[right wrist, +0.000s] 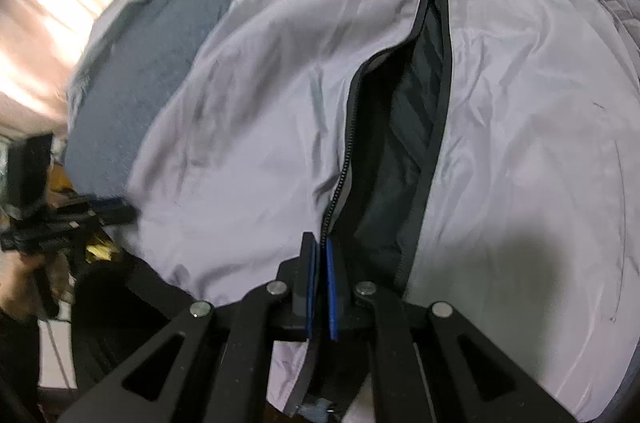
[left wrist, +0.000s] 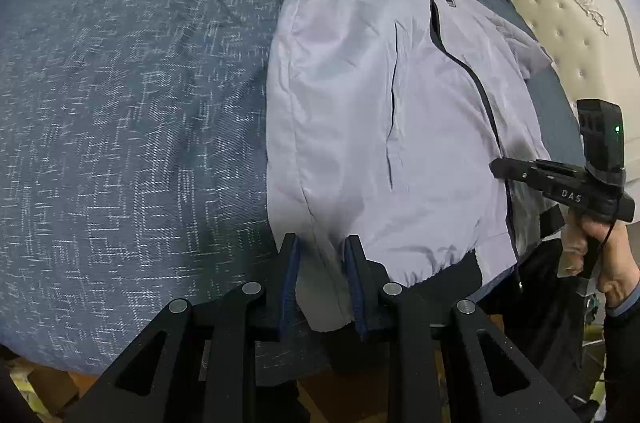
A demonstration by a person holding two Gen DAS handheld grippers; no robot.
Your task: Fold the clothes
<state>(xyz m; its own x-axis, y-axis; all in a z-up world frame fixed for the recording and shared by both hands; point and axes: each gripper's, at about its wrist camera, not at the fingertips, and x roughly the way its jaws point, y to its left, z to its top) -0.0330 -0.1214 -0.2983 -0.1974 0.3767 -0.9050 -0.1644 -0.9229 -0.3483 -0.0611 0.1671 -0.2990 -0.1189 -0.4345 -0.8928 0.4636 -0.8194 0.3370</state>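
The lilac windbreaker jacket (left wrist: 360, 95) lay front-up and unzipped on the bed (left wrist: 132, 103), hem at the near edge, dark lining showing in the gap. The step looked like squaring it before the first fold. The left gripper (left wrist: 322, 247) pinched the hem's left corner, fabric between its blue pads; the right gripper (right wrist: 320, 255) was clamped on the zipper edge (right wrist: 340, 175). Next called for pulling both front panels together. The thin, slick shell wrinkled easily.

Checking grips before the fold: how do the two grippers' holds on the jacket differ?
The left gripper grips the jacket at its hem's outer corner, jaws gapped around bunched fabric. The right gripper pinches the zipper edge, jaws nearly shut. Both hold the bottom hem.
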